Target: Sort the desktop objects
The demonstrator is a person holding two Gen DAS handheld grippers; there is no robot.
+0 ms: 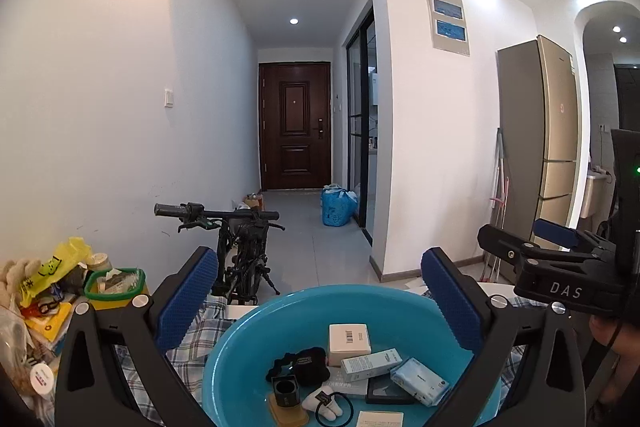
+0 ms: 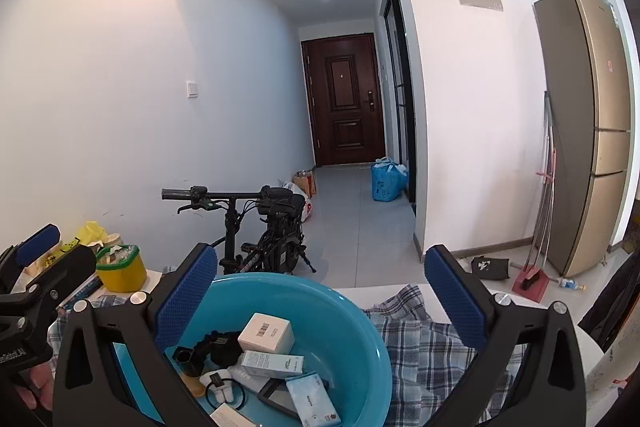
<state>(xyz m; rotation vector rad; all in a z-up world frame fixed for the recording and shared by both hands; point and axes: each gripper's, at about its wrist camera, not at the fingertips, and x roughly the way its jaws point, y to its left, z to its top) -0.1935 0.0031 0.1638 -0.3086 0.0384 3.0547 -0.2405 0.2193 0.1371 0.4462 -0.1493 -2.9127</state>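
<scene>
A blue plastic basin rests on a plaid cloth. It holds a white barcoded box, a teal carton, a tissue pack, a black pouch, a black cylinder and a black hair tie. My left gripper hangs open over the basin's far rim, nothing between its blue pads. In the right wrist view the basin lies lower left, the white box inside. My right gripper is open and empty above the basin's right side.
A yellow tub with a green rim and a heap of packets crowd the table's left end. Plaid cloth covers the white table right of the basin. A black bicycle stands beyond the table.
</scene>
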